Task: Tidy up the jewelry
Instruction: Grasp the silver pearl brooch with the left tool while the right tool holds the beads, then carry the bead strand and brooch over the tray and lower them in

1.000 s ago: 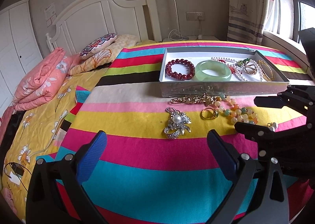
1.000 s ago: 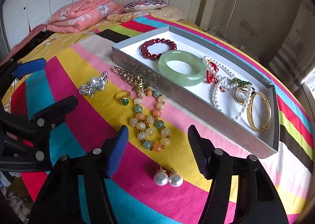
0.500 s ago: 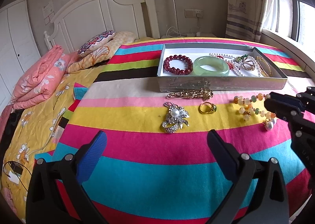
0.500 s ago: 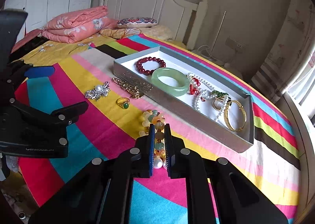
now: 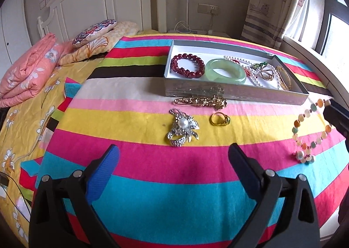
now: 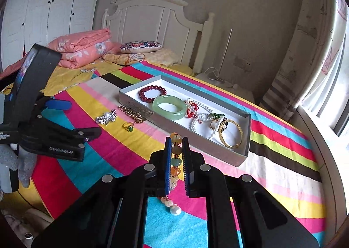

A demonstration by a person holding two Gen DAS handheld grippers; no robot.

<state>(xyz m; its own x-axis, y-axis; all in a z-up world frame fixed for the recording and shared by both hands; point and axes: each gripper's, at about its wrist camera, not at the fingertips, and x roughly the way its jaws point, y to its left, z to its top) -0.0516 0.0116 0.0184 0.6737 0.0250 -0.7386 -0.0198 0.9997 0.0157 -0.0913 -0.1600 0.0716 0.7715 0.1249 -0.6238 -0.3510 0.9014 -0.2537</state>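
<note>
On the striped bedspread [image 5: 152, 182] of the bed, largest first: grey jewelry box [image 6: 196, 132], already holding a red bead bracelet [image 6: 152, 93], jade bangle [image 6: 169, 110], pearl strands and gold bangle [image 6: 231, 136]. Left gripper [image 5: 173, 168], fingers wide apart and holding nothing, hovers short of the crystal brooch [image 5: 182, 127]. Right gripper [image 6: 176, 167], open above the bedspread a second ago, is now clamped narrow on the multicoloured bead necklace [image 6: 176, 154], which has left the cloth and hangs beside the box's right end, its tail of beads dangling [image 5: 309, 132]. Judged meaning: the pick is done and the carry to the box remains. Smaller pieces not yet sorted: gold chain [image 5: 200, 101] just beside the box wall, green-stone ring [image 5: 219, 119]
</note>
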